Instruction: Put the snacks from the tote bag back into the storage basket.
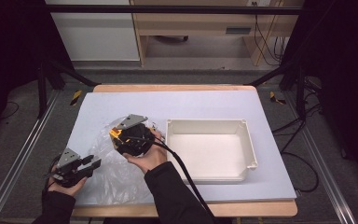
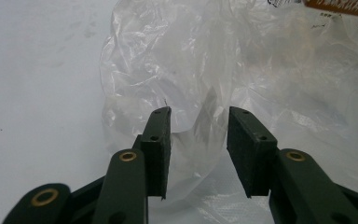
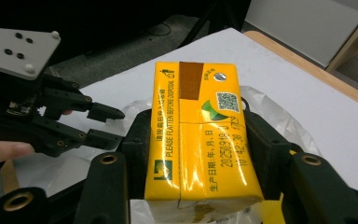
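Right gripper (image 3: 200, 154) clamped across the narrow sides of a yellow drink carton (image 3: 200, 135), held above the crumpled clear plastic bag (image 1: 107, 158) at table left; presumably just lifted free of it, perhaps bound for the bin. Left gripper (image 2: 198, 135): jaws apart, nothing between them, low at the bag's near-left edge, maybe to pin the film. Bag thin, wrinkled, glossy; carton a smooth printed brick. White rectangular plastic bin (image 1: 249, 144), rigid, empty, just right of the bag
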